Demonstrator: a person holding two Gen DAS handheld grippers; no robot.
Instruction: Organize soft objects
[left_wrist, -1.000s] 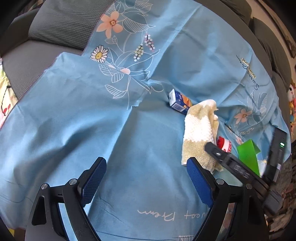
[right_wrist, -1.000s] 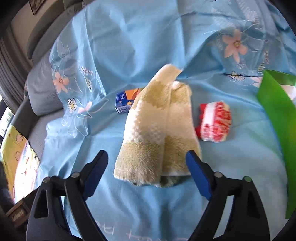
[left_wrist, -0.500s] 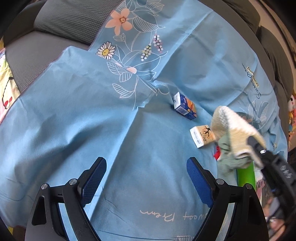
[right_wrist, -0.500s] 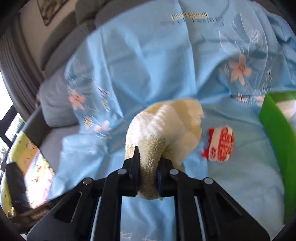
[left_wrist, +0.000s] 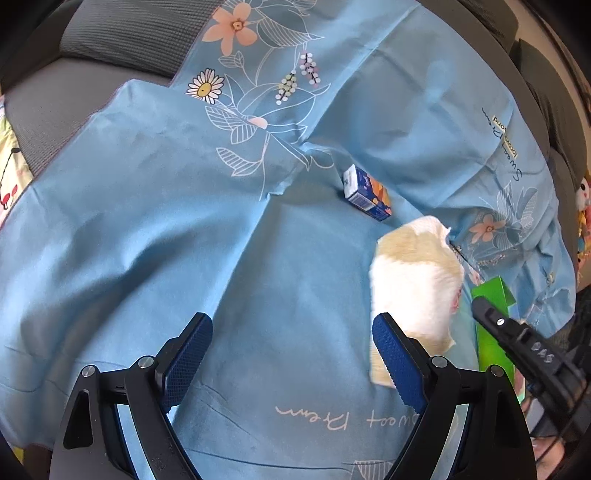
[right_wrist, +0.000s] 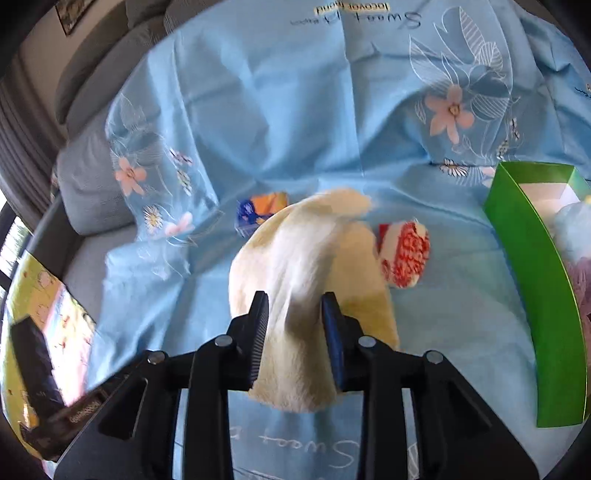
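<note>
A cream and tan knitted towel (right_wrist: 303, 258) hangs bunched between the blue pads of my right gripper (right_wrist: 293, 302), which is shut on its near end. The towel's far part droops toward the blue floral sheet (right_wrist: 295, 110). In the left wrist view the same towel (left_wrist: 413, 280) shows just right of my left gripper (left_wrist: 291, 332), apart from it. That gripper is open over bare sheet with nothing between its fingers. A red and white rolled cloth (right_wrist: 404, 254) lies right of the towel.
A green box (right_wrist: 532, 280) holding soft items stands at the right, also visible as the green box (left_wrist: 491, 295) in the left wrist view. A small blue and orange carton (left_wrist: 367, 192) lies behind the towel. Grey sofa cushions (left_wrist: 110, 33) border the sheet.
My right gripper went from open around the flat towel to shut on it, then lifted the near end off the sheet. The left gripper stayed open in place.
</note>
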